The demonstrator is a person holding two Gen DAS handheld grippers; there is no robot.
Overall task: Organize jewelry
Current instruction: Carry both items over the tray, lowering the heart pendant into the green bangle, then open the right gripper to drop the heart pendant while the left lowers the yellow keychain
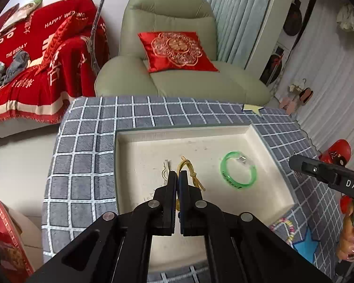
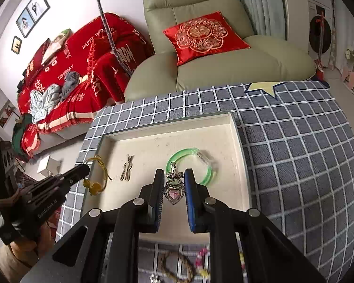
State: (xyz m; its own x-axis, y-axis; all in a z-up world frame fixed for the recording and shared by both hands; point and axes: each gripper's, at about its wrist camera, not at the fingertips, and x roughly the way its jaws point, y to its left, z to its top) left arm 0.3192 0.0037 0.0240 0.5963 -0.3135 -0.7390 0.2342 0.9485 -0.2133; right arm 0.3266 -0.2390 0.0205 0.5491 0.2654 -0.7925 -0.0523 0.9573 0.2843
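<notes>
A cream tray (image 1: pixel 184 134) (image 2: pixel 167 122) sits on a grey checked cloth. In it lie a green bangle (image 1: pixel 238 172) (image 2: pixel 206 175), a silver clip (image 1: pixel 165 168) (image 2: pixel 127 169) and a yellow cord bracelet (image 1: pixel 188 168) (image 2: pixel 98 176). My left gripper (image 1: pixel 177 173) (image 2: pixel 82 168) is shut on the yellow cord bracelet over the tray's left part. My right gripper (image 2: pixel 174 172) (image 1: pixel 292 161) is shut on a heart pendant brooch (image 2: pixel 174 188) with a pink stone, held just above the tray beside the green bangle.
A green armchair (image 1: pixel 177 54) with a red cushion (image 2: pixel 205 35) stands behind the table. A red-covered sofa (image 1: pixel 35 59) is at left. More bracelets lie on the cloth near the tray's front: a beaded one (image 1: pixel 285 228) and a brown one (image 2: pixel 177 266).
</notes>
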